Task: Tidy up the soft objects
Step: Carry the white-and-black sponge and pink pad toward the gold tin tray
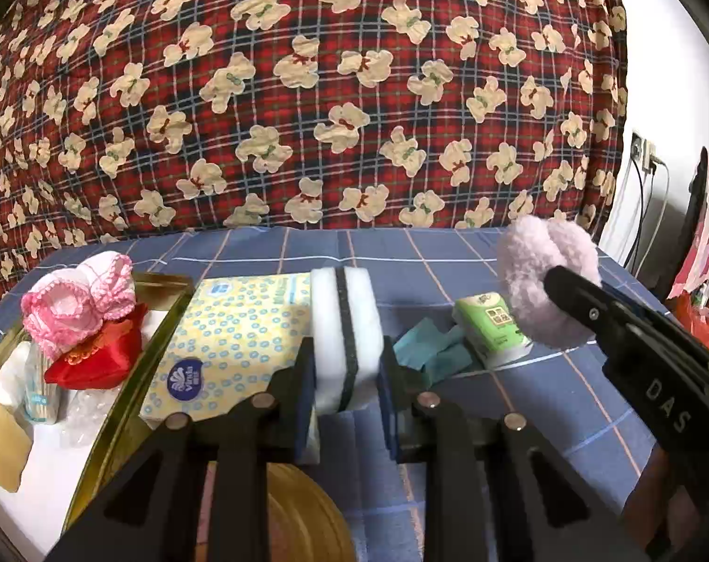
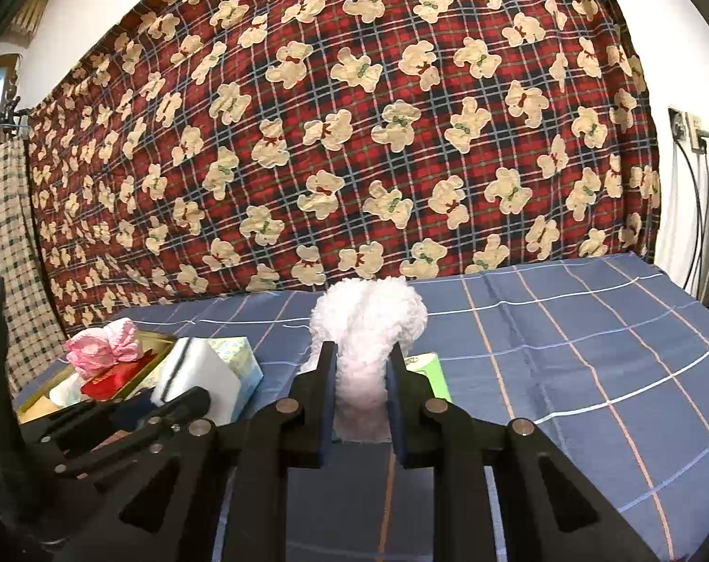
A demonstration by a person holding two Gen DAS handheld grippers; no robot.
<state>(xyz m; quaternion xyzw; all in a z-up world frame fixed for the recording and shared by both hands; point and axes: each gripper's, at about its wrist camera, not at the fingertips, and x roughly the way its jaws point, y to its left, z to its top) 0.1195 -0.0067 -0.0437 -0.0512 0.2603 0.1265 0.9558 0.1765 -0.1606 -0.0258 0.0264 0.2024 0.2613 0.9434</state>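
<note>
Both claws loaded. Left claw clamps a white sponge with a dark middle layer; sponge stands on edge, long axis pointing up and away along the fingers, the dark stripe running the same way. Pads press on its two broad white faces.

Right claw is nearly closed on a fluffy pale pink puff, squeezed thin between the pads and bulging out above them. In the left wrist view the puff hangs up and right of the sponge, well apart from it.

Key relation: the gold tray lies left of both claws, with the left claw the nearer. Tray already has a pink knit piece on a red pouch, plus some small packs I can't make out. A yellow tissue pack sits between the sponge and the tray, just beside the tray rim.

My read: sponge goes in first, moving left over the tissue pack; puff has to cross further, past the left claw.

Still on the blue checked worktop: green tissue packet and teal cloth, right of the sponge, below the puff.
</note>
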